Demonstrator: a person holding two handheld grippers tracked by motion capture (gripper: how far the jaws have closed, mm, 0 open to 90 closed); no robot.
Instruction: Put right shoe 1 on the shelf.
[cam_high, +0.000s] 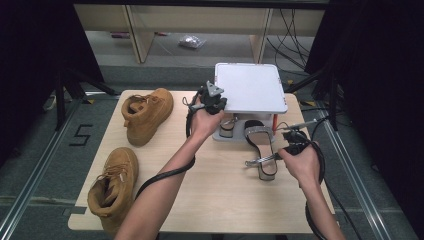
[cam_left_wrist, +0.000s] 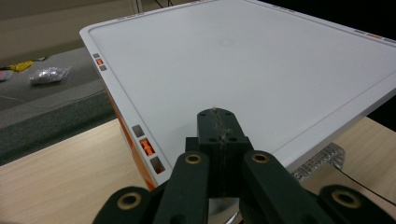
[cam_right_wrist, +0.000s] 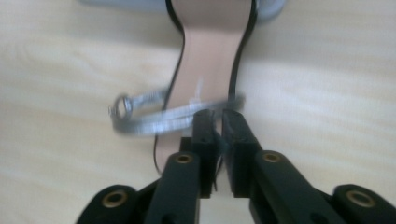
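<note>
Two boots (cam_high: 145, 115) left of white tray (cam_high: 250, 87).

The right gripper (cam_high: 278, 158) grips the silver strap (cam_high: 257, 161) of a sandal (cam_high: 261, 145) lying on the tabletop (cam_high: 220, 190). The left gripper (cam_high: 216, 98) rests at the edge of a white tray (cam_high: 252, 87). Two tan boots (cam_high: 145, 114) lie left.

Even overhead light brightens the wooden table (cam_high: 210, 195); the surroundings fall dark. The sandal's silver strap (cam_right_wrist: 159, 116) smears with motion blur. The white platform (cam_left_wrist: 243, 79) shows soft glare.
</note>
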